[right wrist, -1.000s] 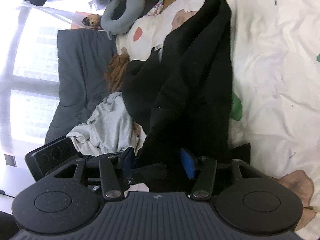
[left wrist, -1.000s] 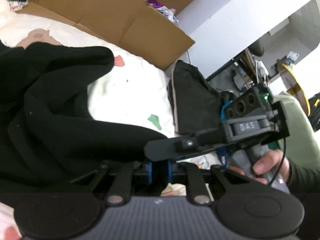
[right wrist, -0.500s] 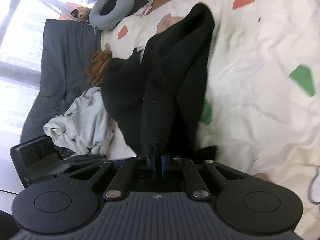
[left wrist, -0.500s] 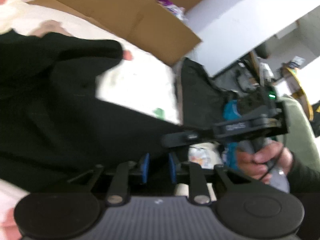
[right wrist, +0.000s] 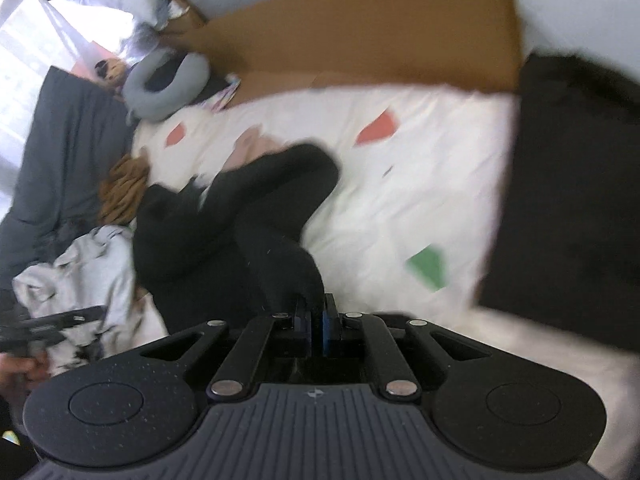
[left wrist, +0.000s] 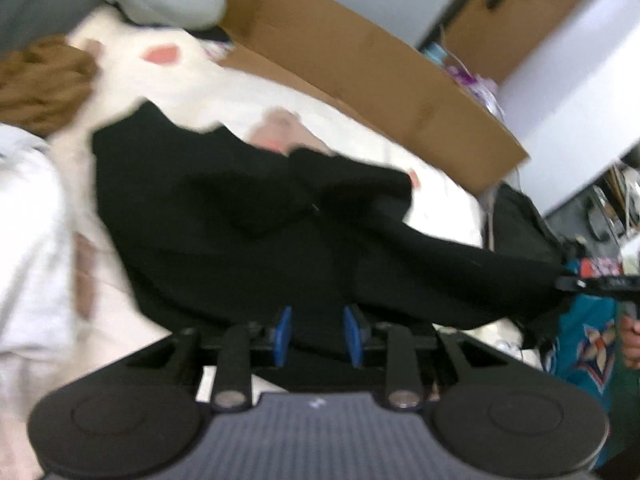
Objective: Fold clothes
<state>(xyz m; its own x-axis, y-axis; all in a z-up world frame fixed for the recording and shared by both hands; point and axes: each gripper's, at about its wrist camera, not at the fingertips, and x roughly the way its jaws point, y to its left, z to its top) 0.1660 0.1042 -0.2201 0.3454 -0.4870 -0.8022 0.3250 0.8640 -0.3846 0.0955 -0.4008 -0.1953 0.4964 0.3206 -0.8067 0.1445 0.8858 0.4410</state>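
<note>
A black garment point(left wrist: 260, 220) lies bunched on the cream patterned bed sheet point(left wrist: 328, 120), with its near edge lifted. My left gripper point(left wrist: 318, 334) has its blue pads partly apart and its jaws are opening; a thick bunch of the black cloth fills the gap and touches both pads. In the right wrist view the black garment point(right wrist: 240, 232) rises in a ridge to my right gripper point(right wrist: 316, 316), which is shut on a thin fold of it. The cloth stretches between the two grippers. The right gripper point(left wrist: 564, 282) shows at the left view's right edge.
A cardboard box point(right wrist: 360, 28) lines the bed's far side, by a grey neck pillow point(right wrist: 164, 84). A brown garment point(right wrist: 120, 188), a pale grey garment point(right wrist: 88, 264) and a dark blanket point(right wrist: 60, 140) lie left. A dark folded garment point(right wrist: 568, 200) sits right.
Both grippers rose and drew back, lifting the garment's edge. The right gripper went from open to shut on a fold. The left pads spread wider around the cloth.
</note>
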